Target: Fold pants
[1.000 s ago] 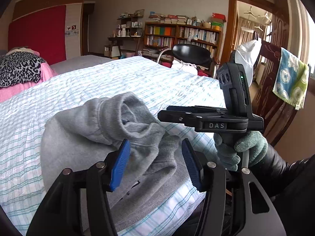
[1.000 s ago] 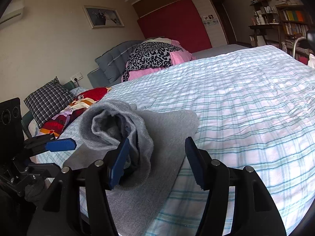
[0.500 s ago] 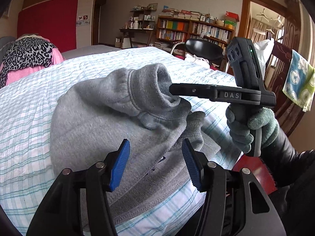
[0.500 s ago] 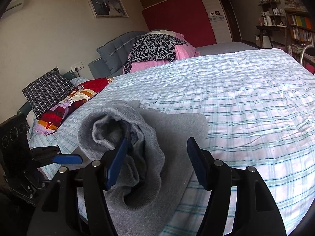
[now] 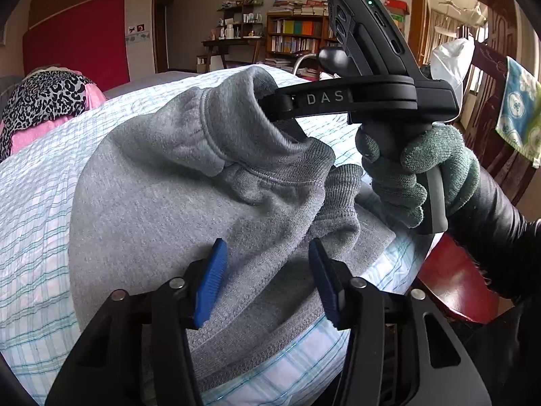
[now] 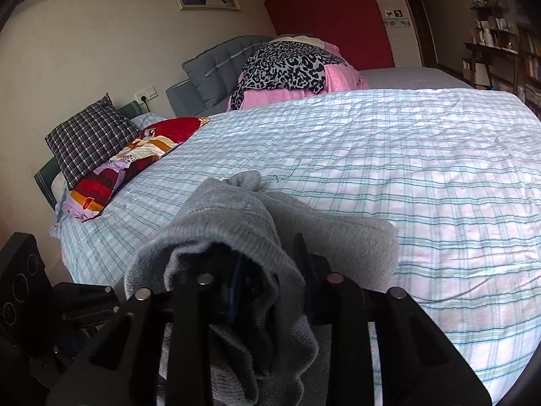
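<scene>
Grey sweatpants (image 5: 162, 203) lie bunched near the front edge of the bed. One ribbed leg cuff (image 5: 236, 118) is raised off the heap. In the left wrist view my right gripper (image 5: 270, 108), held by a gloved hand (image 5: 416, 169), reaches into that cuff. In its own view the right gripper (image 6: 267, 258) has its jaws closing on the cuff (image 6: 219, 223), which drapes over both fingers and hides the pads. My left gripper (image 5: 267, 277) hovers low over the pants' near fold. Its jaws are closing, and the blue pads (image 5: 211, 280) stand apart with fabric under the gap.
The checked sheet (image 6: 405, 155) stretches far to the right and back. A plaid pillow (image 6: 91, 135) and a patterned quilt (image 6: 135, 159) lie at the head end, by a leopard-print pile (image 6: 287, 64). A wooden chair with a towel (image 5: 517, 111) stands beside the bed.
My right gripper pushed forward into the cuff and its jaws came together on the fabric, raising it. My left gripper sank closer to the pants and its jaws narrowed a little.
</scene>
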### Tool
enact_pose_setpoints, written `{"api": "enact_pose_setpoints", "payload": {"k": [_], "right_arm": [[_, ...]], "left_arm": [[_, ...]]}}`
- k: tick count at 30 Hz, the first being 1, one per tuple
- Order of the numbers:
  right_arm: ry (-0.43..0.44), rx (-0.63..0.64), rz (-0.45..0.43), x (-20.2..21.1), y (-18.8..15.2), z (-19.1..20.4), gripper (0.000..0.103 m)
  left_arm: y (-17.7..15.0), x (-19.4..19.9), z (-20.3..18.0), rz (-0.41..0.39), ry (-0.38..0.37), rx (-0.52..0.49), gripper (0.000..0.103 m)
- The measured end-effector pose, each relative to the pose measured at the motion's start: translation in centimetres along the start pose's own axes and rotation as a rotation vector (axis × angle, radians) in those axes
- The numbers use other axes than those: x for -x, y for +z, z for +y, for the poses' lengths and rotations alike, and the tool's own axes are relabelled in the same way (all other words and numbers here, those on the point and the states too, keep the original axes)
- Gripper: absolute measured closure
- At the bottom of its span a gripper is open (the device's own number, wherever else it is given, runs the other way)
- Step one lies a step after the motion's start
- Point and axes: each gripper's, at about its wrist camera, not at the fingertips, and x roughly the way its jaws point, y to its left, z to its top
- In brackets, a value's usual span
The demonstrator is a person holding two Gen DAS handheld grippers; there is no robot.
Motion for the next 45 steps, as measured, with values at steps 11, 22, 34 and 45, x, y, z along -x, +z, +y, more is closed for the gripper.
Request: {"api": "enact_pose_setpoints", "payload": {"k": [11, 22, 34, 45], "right_arm": [[0.039, -0.392, 0.029, -0.7, -2.5, -7.4, 0.081], [0.005, -0.346, -0.055, 5.4, -5.4, -5.5, 0.051], [0.131, -0.506, -0.124, 3.7, -3.4, -7.3, 0.021], [-0.093, -0.236, -0.081, 0.9, -2.3, -2.1, 0.027]], "left_arm": [[-0.9, 0.8, -1.5, -0.01, -0.031, -0.063, 0.089], [-1.1, 1.1, -1.4, -0.023, -0.039, -0.055, 0.089], [-1.9, 1.0, -1.3, -0.03, -0.036, -0.039, 0.088], [-2.2, 0.8, -0.5, -0.043, -0.06, -0.016, 0.088]]}}
